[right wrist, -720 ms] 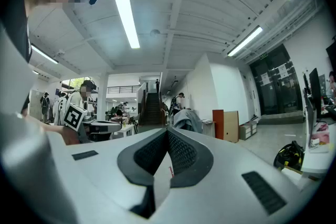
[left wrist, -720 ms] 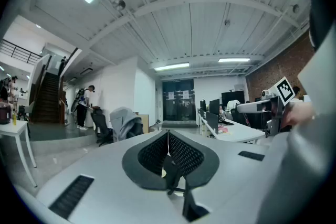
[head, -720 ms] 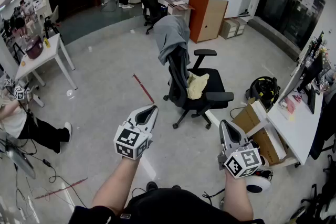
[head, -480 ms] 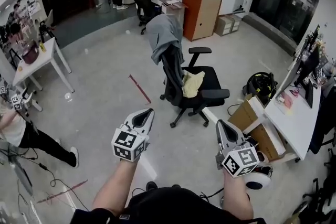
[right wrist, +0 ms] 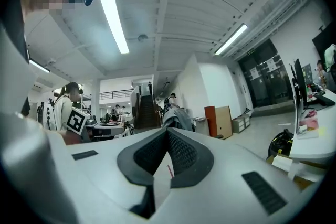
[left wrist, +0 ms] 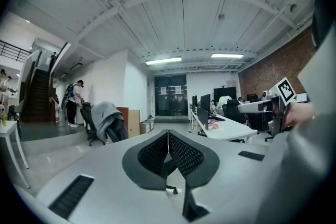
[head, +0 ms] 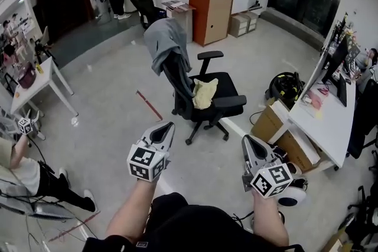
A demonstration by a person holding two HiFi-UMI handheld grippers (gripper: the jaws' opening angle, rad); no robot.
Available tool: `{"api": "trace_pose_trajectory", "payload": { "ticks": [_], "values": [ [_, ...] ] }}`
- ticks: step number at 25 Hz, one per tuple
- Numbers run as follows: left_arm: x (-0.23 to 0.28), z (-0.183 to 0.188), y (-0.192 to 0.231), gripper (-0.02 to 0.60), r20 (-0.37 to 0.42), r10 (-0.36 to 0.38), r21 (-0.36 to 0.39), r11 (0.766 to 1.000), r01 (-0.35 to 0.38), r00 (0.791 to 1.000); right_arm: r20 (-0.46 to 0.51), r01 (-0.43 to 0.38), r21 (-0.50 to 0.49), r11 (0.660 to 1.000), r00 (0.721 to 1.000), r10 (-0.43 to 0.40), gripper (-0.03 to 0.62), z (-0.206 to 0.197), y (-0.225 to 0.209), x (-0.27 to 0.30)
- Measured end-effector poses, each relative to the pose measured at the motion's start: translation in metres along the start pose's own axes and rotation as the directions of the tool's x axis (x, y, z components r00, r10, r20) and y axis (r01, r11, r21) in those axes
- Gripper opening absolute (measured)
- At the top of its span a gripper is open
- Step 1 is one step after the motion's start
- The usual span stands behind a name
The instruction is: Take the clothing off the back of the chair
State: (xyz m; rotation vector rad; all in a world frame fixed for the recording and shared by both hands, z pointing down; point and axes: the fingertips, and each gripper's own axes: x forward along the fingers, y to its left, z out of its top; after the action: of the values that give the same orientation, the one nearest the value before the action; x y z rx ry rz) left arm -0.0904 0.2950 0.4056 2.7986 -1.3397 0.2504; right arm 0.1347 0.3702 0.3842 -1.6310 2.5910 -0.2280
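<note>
Both left gripper (head: 170, 124) and right gripper (head: 245, 139): fingers closed, empty; open floor (head: 118, 85) before clothing (head: 165, 38) on chair (head: 227, 85).

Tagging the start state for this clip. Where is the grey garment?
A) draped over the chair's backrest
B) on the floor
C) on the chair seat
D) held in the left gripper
A: the grey garment hangs over the backrest of the office chair; only a yellow cloth lies on the seat, and the left gripper is shut and empty.
</note>
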Motion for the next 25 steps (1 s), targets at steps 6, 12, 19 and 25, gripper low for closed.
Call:
{"api": "trace_pose_trajectory", "payload": {
  "ticks": [6, 12, 19, 25],
  "values": [
    [0.046, -0.008, -0.012, 0.003, -0.025, -0.055, -0.006, 0.998, 0.055, 0.998, -0.016, 0.05, 0.03, 0.998, 0.999, -0.05, 0.015, -0.009, -0.034, 0.001],
    [0.108, -0.015, 0.006, 0.003, -0.023, -0.09, -0.029, 0.996, 0.089, 0.996, -0.04, 0.085, 0.034, 0.996, 0.996, -0.084, 0.015, -0.014, -0.069, 0.034],
    [0.205, -0.027, 0.062, 0.003, -0.037, -0.111, -0.065, 0.992, 0.109, 0.993, -0.082, 0.122, 0.031, 0.992, 0.99, -0.119, 0.015, -0.017, -0.126, 0.121],
    [0.278, -0.027, 0.125, 0.004, -0.053, -0.114, -0.087, 0.99, 0.109, 0.992, -0.136, 0.094, 0.028, 0.995, 0.987, -0.089, 0.015, -0.012, -0.151, 0.221]
  ]
}}
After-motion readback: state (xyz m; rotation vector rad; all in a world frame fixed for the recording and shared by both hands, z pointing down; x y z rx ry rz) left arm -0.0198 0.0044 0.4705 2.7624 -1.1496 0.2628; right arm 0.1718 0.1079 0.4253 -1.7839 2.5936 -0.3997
